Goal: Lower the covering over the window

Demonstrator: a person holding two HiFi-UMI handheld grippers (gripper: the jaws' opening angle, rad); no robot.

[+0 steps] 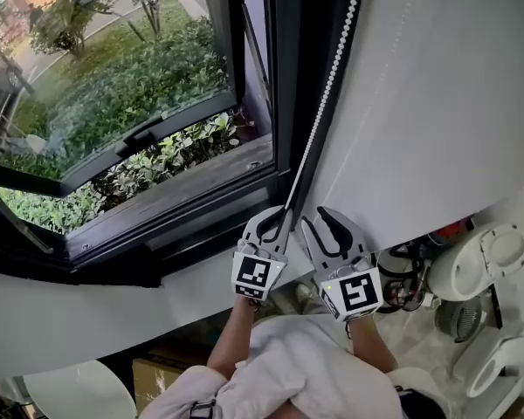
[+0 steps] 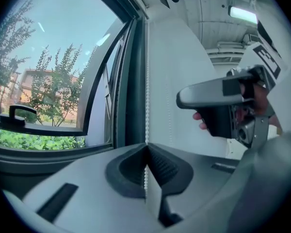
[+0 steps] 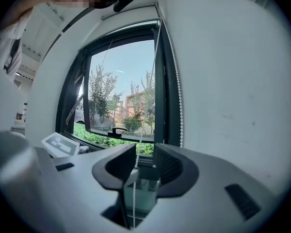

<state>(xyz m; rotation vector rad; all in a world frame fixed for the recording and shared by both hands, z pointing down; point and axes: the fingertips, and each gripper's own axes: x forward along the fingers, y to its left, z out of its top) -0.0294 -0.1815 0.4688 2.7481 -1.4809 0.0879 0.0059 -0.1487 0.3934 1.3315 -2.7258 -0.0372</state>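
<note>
A white sill (image 1: 61,317) runs below the dark-framed window (image 1: 113,77). At the lower right a pale surface (image 1: 419,343), either worktop or floor, carries a white round lidded appliance (image 1: 482,260), a round metal mesh piece (image 1: 461,319), another white appliance (image 1: 498,365) and a tangle of dark and red cables (image 1: 408,282). At the lower left, a brown box (image 1: 157,378) sits beside a white round top (image 1: 79,393).

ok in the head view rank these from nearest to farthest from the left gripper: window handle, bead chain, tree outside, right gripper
1. bead chain: pinched in the left gripper's shut jaws.
2. right gripper: close beside it, on its right, jaws open.
3. window handle: away to the upper left.
4. tree: outdoors, farthest off.
</note>
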